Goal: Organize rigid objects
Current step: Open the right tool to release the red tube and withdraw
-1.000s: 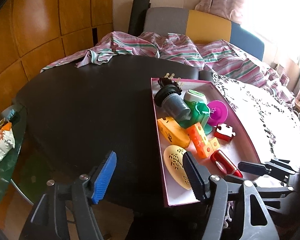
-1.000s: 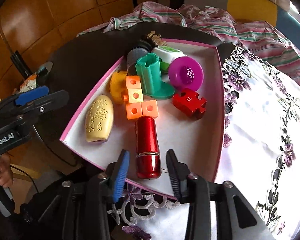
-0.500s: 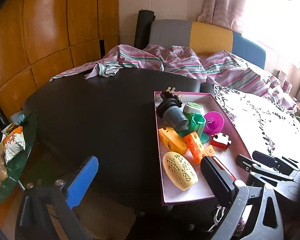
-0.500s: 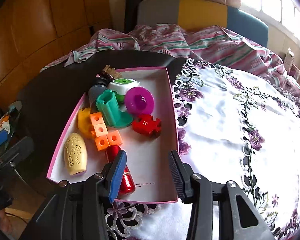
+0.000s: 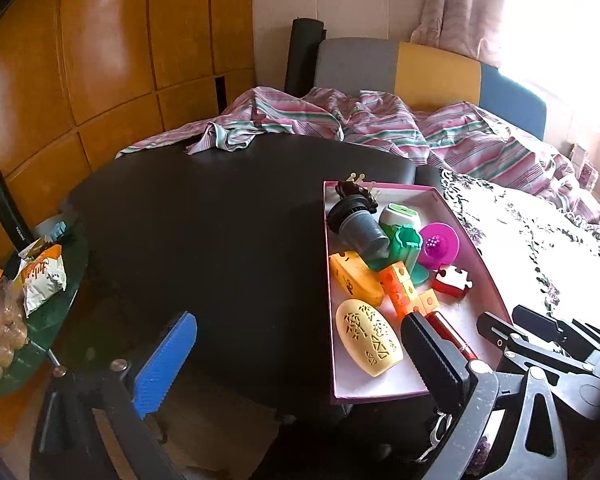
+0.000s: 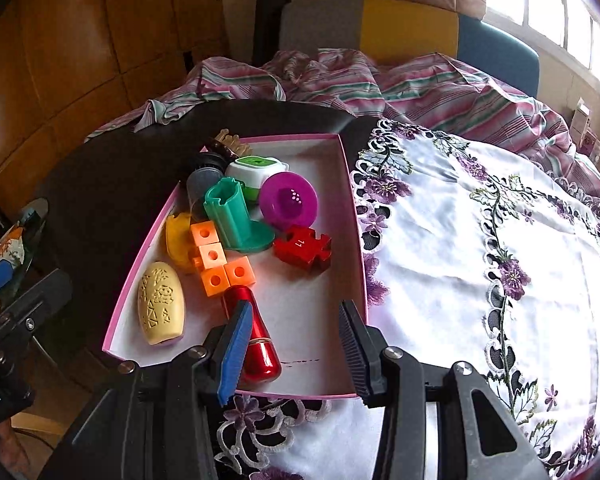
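A pink-rimmed white box [image 6: 348,184] [image 5: 456,216] on the black round table holds several toys: a red cylinder [image 6: 258,340], orange cubes [image 6: 216,258], a red puzzle piece [image 6: 304,248], a green stand [image 6: 230,212], a purple funnel [image 6: 288,200], a cream oval [image 6: 160,308] and a yellow wedge [image 5: 354,278]. My right gripper [image 6: 290,348] is open and empty above the box's near end, the red cylinder beside its left finger. My left gripper [image 5: 296,356] is wide open and empty over the table's near edge, left of the box.
A white cloth with purple flowers [image 6: 500,240] covers the table's right half. A striped blanket [image 5: 380,128] lies behind on a sofa. A green glass side table [image 5: 28,280] with snack packets stands at the left. The black tabletop [image 5: 200,220] spreads left of the box.
Both grippers have pulled back and up from the box. The right gripper has let go of the red cylinder, which now lies in the box. The left jaws have opened wider.
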Demonstrator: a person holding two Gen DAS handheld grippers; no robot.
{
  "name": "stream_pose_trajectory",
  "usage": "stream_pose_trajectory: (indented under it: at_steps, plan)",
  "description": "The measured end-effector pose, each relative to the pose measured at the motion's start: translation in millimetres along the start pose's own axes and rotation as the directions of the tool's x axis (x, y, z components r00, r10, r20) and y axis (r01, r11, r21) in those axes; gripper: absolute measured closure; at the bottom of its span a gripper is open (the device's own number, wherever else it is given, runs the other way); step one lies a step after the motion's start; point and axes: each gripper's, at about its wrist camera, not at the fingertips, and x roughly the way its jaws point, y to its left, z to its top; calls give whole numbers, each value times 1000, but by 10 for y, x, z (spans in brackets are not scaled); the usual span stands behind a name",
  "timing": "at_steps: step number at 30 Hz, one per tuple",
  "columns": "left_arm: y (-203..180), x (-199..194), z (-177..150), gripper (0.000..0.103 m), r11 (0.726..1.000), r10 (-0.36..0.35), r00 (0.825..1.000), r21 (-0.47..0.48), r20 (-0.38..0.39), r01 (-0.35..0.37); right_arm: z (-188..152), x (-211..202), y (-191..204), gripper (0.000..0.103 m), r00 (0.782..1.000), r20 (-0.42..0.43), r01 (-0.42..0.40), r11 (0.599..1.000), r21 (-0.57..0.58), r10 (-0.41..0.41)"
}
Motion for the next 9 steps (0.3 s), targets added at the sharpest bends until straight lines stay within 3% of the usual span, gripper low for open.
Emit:
stream_pose_trajectory:
  at_steps: [9]
  plan:
    - [26, -15, 5, 0, 1000, -7, 1000, -9, 14, 7, 12, -10, 27, 59, 1000, 10, -13, 1000, -5, 13]
